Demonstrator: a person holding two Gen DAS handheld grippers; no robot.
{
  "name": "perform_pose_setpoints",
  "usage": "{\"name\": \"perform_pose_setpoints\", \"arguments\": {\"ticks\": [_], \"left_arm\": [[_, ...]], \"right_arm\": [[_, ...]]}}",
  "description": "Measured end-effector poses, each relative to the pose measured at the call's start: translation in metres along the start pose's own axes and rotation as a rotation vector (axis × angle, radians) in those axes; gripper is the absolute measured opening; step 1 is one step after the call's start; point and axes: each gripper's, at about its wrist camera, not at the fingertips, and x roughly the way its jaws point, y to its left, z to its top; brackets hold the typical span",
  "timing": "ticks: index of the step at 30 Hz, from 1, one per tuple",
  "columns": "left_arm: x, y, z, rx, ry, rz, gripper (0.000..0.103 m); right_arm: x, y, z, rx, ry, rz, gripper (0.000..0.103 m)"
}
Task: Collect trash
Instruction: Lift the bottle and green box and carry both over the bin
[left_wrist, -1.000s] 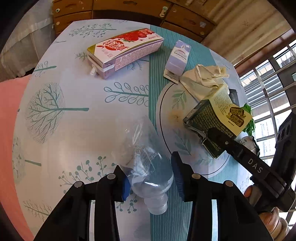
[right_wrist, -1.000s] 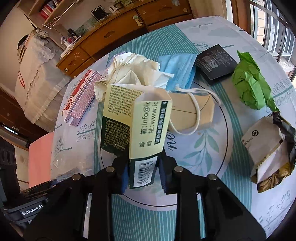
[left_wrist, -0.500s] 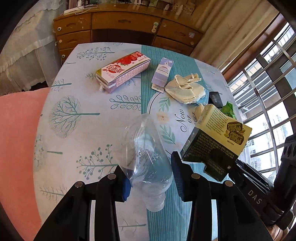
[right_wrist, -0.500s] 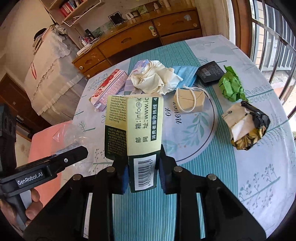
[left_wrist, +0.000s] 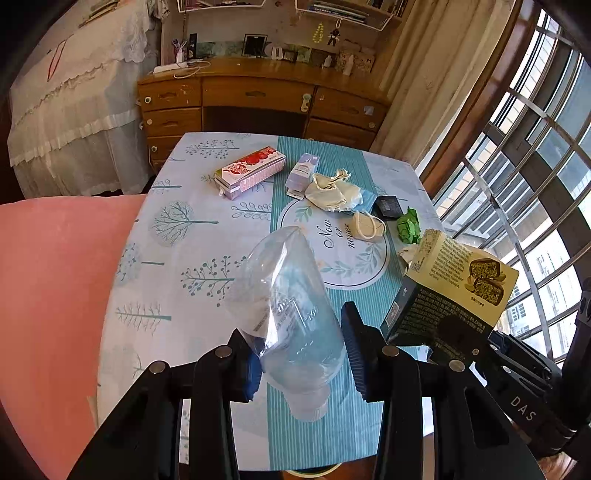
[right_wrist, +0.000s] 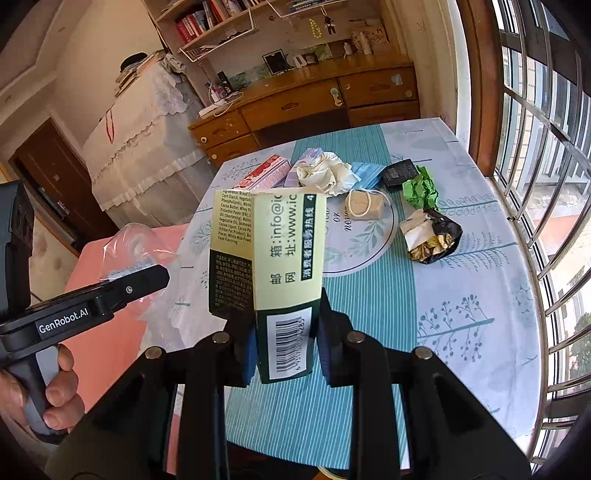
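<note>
- My left tongs (left_wrist: 301, 354) pinch the crushed clear bottle (left_wrist: 284, 295), held above the surface (left_wrist: 177, 258).
- My right tongs (right_wrist: 284, 350) clamp the green-and-cream carton (right_wrist: 280, 266) (barcode end toward me), also aloft.

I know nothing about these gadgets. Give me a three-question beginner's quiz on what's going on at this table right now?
1. True or false: the left hand-held gripper grips a clear plastic bottle.
2. What does the right hand-held gripper hold? A) blue face mask B) green and cream snack box C) pink carton
3. Fill in: the crumpled green paper lies on the ____.

Key
1. True; its pads press the bottle's sides.
2. B, the snack box; the face mask and the pink carton lie on the table.
3. Table.
</note>
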Motion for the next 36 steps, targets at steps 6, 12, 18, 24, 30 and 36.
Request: {"name": "perform_pose_setpoints", "arguments": {"ticks": [6,12,18,24,30,36], "left_arm": [[-0.054,-0.026,-0.055,0.005,-0.066,0.033,0.039],[-0.096,-0.056,-0.121,-0.002,-0.084,0.051,0.039],[-0.122,-0.081,-0.187,-0.016,-0.069,0.062,0.039],[-0.130,-0.097,-0.235,0.010,-0.003,0.108,0.039],[-0.111,-0.100,-0.265,0.040,0.078,0.119,0.039],[-0.066,-0.093,-0.298,0.067,0.189,0.121,0.039]], "right_arm": [[-0.060,-0.003,-0.040,-0.044,-0.025,0.031,0.023],[-0.114,-0.013,-0.088,-0.088,-0.024,0.048,0.023],[-0.145,-0.024,-0.132,-0.131,0.008,0.056,0.023],[-0.158,-0.035,-0.179,-0.136,0.061,0.049,0.023],[-0.155,-0.049,-0.215,-0.100,0.112,0.019,0.023],[-0.124,-0.068,-0.256,-0.035,0.209,-0.027,0.023]]}}
